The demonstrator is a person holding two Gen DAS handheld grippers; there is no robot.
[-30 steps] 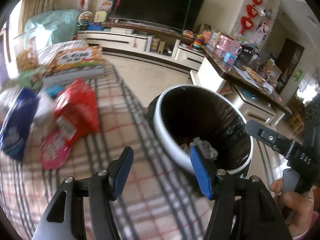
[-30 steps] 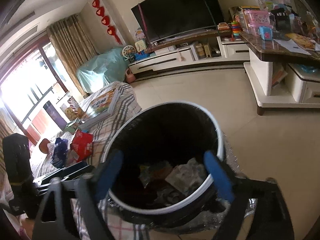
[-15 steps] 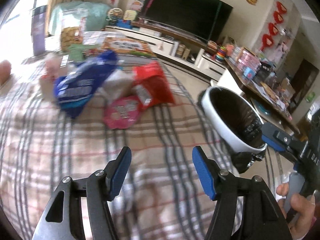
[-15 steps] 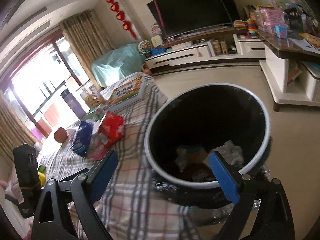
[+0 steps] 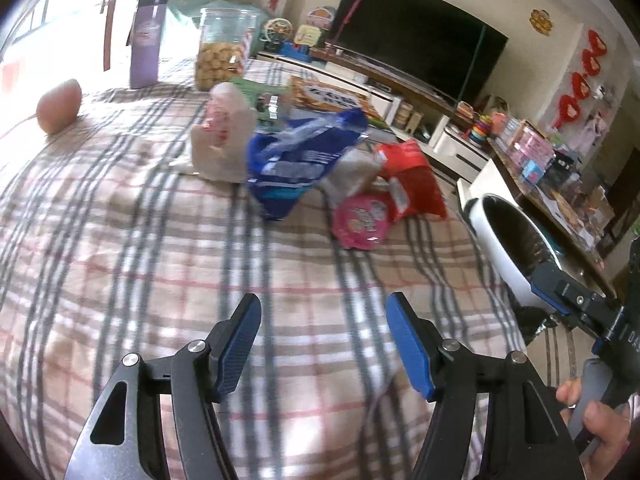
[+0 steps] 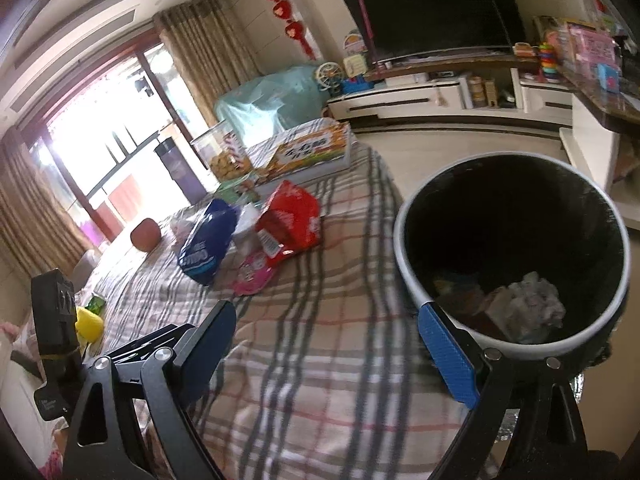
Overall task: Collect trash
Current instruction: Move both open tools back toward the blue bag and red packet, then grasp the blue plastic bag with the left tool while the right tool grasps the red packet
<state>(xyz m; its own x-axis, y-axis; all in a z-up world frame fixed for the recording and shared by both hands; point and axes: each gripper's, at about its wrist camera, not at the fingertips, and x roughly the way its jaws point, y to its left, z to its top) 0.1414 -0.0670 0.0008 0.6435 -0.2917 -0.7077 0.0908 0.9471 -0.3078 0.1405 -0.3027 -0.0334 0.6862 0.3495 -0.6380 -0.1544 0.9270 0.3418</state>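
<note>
Some trash already lies in the black-lined bin (image 6: 516, 240) at the right of the right wrist view: crumpled paper and wrappers at its bottom. At least 4 pieces are left on the plaid cloth (image 5: 160, 260), bunched in the upper middle of the left wrist view: a blue bag (image 5: 296, 164), a red bag (image 5: 416, 180), a pink pouch (image 5: 364, 216) and a pale wrapper (image 5: 224, 140). The blue bag's long axis runs from lower left to upper right, its crumpled mouth pointing upper right. The left gripper (image 5: 324, 340) is about half open and empty, jaws over bare cloth. The right gripper (image 6: 332, 344) is wide open, also empty.
</note>
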